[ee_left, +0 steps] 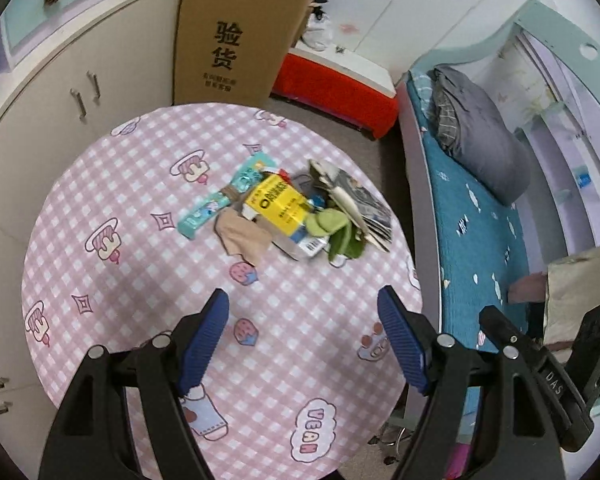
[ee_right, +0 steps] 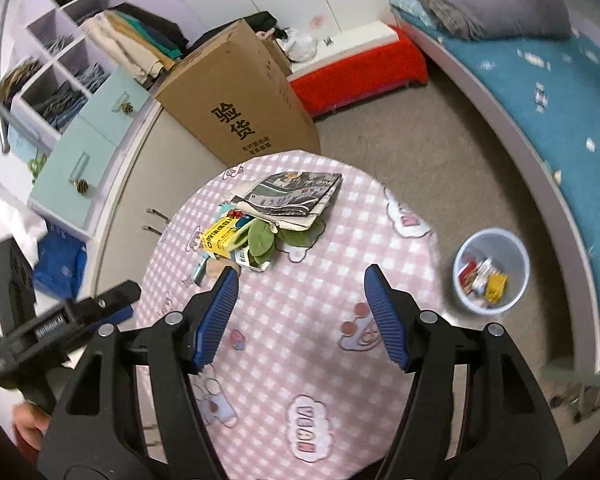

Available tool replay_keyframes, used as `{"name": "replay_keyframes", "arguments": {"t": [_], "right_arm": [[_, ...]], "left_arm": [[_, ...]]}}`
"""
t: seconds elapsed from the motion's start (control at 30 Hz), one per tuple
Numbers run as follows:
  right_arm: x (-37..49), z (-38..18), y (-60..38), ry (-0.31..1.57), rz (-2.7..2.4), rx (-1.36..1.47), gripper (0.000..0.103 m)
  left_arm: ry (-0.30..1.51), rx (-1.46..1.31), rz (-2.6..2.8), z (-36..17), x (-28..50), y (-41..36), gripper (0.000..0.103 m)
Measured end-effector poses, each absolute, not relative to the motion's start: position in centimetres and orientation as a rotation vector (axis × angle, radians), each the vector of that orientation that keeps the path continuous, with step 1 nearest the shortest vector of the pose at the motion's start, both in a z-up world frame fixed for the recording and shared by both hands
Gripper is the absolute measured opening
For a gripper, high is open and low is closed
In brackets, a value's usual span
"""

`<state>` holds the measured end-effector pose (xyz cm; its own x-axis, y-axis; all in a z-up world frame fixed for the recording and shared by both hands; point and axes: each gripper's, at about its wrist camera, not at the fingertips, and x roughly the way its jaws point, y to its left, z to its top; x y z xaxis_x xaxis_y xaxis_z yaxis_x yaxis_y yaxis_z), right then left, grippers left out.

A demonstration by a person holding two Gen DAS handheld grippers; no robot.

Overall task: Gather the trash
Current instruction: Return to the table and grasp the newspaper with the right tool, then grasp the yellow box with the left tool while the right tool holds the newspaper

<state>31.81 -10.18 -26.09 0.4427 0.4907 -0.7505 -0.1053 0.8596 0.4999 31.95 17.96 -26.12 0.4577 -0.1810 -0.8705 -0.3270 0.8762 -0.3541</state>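
Observation:
A heap of trash lies on a round table with a pink checked cloth (ee_left: 140, 280) (ee_right: 320, 340). In it are a yellow carton (ee_left: 278, 204) (ee_right: 220, 236), a teal wrapper (ee_left: 220, 196), a beige cloth scrap (ee_left: 242, 238), green leaf-shaped pieces (ee_left: 332, 228) (ee_right: 262, 238) and a folded newspaper (ee_left: 364, 204) (ee_right: 296, 196). My left gripper (ee_left: 302, 300) hangs open above the near part of the table, short of the heap, nothing between its fingers. My right gripper (ee_right: 302, 280) is open too, just short of the heap. A white trash bin (ee_right: 490, 270) with several wrappers inside stands on the floor right of the table.
A tall cardboard box (ee_left: 236, 36) (ee_right: 240, 108) stands behind the table against a cabinet (ee_left: 60, 92). A red bench (ee_left: 336, 88) and a bed with a teal cover (ee_left: 472, 220) (ee_right: 540, 80) lie to the right. Grey carpet (ee_right: 420, 152) lies between table and bed.

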Motion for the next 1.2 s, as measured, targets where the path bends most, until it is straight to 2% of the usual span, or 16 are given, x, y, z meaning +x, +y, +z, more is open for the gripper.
{"name": "replay_keyframes", "arguments": {"t": [0.17,0.33,0.63,0.77,0.8,0.83,0.87,0.97,1.2], "right_arm": [[35.3,-29.4,-10.2,1.125,0.391,0.575,0.069],[40.5,-34.3,-9.9,1.235,0.409,0.783,0.070],[47.4,-40.3,-7.6,1.380,0.445,0.906,0.070],[48.7,-41.3,-6.8,1.396,0.523,0.976,0.069],[49.0,-41.4,-6.7,1.400,0.539,0.981,0.065],[49.4,-41.5,-6.5,1.406,0.553,0.980,0.038],[49.8,-41.4,-6.3,1.414,0.576,0.967,0.024],[50.3,-39.2,-6.7,1.365,0.650,0.933,0.011],[49.6,-29.1,-5.9,1.122,0.738,0.480,0.009]], "left_arm": [[1.123,-0.548,0.142,-27.7,34.3,19.2,0.075],[1.153,-0.572,0.189,-29.5,37.8,19.9,0.075],[1.203,-0.644,0.273,-33.1,42.4,21.9,0.075],[1.218,-0.664,0.295,-34.3,43.4,22.9,0.075],[1.219,-0.666,0.297,-34.5,43.7,23.1,0.075],[1.217,-0.667,0.293,-34.6,43.9,23.1,0.075],[1.217,-0.666,0.286,-34.7,44.2,23.1,0.075],[1.227,-0.656,0.257,-35.2,45.1,23.0,0.075],[1.281,-0.567,0.122,-37.0,46.7,21.9,0.075]]}}
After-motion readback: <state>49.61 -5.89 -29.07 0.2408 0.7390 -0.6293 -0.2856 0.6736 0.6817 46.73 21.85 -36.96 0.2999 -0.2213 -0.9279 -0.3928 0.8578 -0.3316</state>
